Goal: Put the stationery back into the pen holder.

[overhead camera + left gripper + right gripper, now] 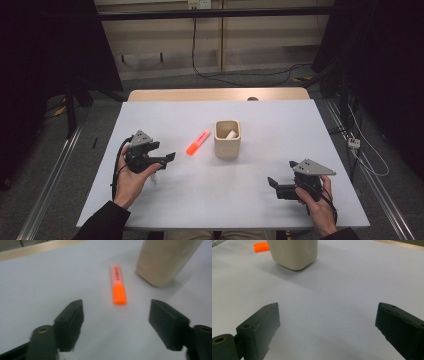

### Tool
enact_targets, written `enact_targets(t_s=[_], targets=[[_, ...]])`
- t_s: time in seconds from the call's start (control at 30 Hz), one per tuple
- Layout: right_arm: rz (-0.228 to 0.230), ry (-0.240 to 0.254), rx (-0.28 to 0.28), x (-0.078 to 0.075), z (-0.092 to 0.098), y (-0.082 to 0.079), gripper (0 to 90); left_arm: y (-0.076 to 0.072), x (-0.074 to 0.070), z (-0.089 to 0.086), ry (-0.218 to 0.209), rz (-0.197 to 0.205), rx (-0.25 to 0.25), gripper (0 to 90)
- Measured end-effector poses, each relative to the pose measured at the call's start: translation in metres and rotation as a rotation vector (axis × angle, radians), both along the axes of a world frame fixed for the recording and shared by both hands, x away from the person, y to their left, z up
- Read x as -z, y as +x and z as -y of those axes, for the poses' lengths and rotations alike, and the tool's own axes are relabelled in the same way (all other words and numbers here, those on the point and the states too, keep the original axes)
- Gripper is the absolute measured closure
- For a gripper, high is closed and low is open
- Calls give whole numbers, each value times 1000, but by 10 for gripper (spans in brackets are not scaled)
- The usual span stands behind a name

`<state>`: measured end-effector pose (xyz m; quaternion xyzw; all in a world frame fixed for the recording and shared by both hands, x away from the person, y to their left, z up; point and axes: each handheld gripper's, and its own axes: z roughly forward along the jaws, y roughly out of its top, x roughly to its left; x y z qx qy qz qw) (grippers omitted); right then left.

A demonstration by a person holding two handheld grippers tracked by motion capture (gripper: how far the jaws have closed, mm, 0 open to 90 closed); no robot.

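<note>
High view: the orange highlighter [198,142] lies flat on the white bench [260,200], just left of the beige cup [227,139], which holds a small white thing. The left tongs [167,159] sit low over the bench, left of and nearer than the highlighter, pointing toward it but apart from it. The right tongs [272,182] rest near the bench's right front, well apart from both things.

Left gripper view: the highlighter [118,284] lies lengthwise ahead, its bright cap end nearest, beyond the tips of the two black jaws, which stand apart with nothing between them. The left tongs [116,315] are open and empty. The cup [163,260] stands just beside the highlighter's far half.

Right gripper view: the right tongs [327,322] gape wide over bare bench, holding nothing; the cup [293,252] stands ahead and an end of the highlighter [261,246] peeks out beside it.

Risk, as I judge it: the jaws line up along the highlighter's length, so closing on it may catch only the cap end and let it swing or slip out. Pushing forward could also nudge it against the cup
</note>
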<state>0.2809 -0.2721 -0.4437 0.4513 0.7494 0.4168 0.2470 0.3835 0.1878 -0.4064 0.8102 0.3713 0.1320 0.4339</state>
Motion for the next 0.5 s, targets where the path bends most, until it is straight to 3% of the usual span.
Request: enact_targets(t_s=[0.1,0.37,0.5], targets=[[-1,1,1,0,0,0,55,-8,5,-1,17,-31,12,498],[-1,2,-2,0,-1,0,55,-15,21,-7,-7,-90,23,775],[-2,1,-7,0,-2,0,56,-14,33,-2,21,-128,34,900]])
